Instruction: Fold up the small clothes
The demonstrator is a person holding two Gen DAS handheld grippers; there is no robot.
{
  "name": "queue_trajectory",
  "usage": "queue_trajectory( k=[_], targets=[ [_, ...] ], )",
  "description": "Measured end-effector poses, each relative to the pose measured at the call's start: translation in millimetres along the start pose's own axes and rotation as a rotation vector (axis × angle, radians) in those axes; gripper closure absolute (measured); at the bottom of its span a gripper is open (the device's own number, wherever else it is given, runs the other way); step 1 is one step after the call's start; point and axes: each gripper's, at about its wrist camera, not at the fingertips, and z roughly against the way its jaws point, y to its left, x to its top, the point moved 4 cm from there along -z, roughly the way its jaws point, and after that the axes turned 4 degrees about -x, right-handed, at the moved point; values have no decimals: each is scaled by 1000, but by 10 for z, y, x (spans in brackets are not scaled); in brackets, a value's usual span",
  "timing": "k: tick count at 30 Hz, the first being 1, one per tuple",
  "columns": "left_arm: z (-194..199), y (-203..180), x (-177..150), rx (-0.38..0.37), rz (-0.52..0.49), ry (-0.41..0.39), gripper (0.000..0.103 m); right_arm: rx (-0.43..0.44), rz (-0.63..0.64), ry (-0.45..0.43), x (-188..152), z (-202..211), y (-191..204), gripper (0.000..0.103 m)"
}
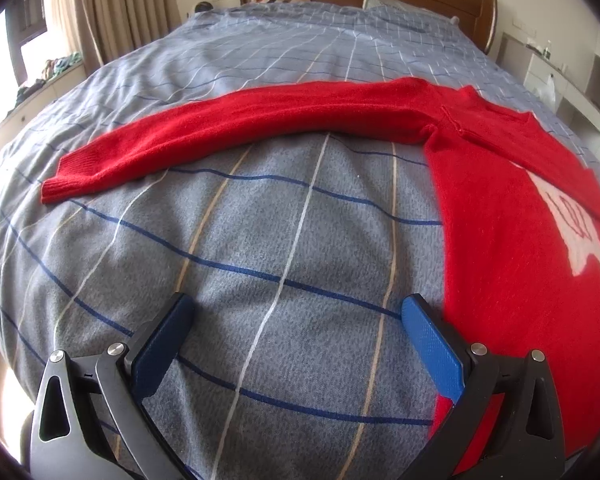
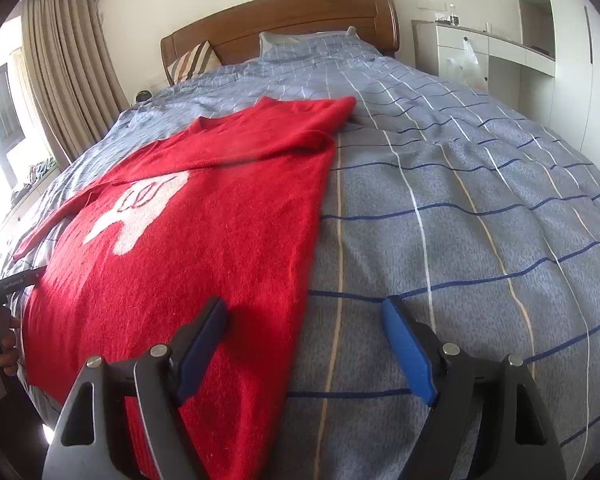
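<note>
A red knit sweater (image 1: 512, 216) with a white figure on its front lies flat on the bed. Its left sleeve (image 1: 236, 132) stretches out to the left. In the right wrist view the sweater (image 2: 204, 232) has its right sleeve (image 2: 260, 148) folded across the chest. My left gripper (image 1: 298, 320) is open and empty over the blanket, its right finger at the sweater's left edge. My right gripper (image 2: 304, 320) is open and empty, straddling the sweater's right edge near the hem. The left gripper (image 2: 4, 284) shows at the far left of the right wrist view.
The bed is covered by a blue-grey checked blanket (image 1: 260, 240). A wooden headboard (image 2: 284, 20) and pillows (image 2: 190, 62) stand at the far end. Curtains (image 2: 60, 72) and a window sill are at the left, white cabinets (image 2: 500, 52) at the right.
</note>
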Motion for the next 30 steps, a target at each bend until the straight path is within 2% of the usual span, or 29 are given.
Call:
queue_trajectory(
  k=[13, 30],
  targets=[
    [49, 32, 25, -50, -12, 63, 0, -1, 1, -1, -17, 0, 6, 21],
    [188, 153, 113, -90, 40, 63, 0, -2, 3, -2, -33, 3, 18, 20]
  ],
)
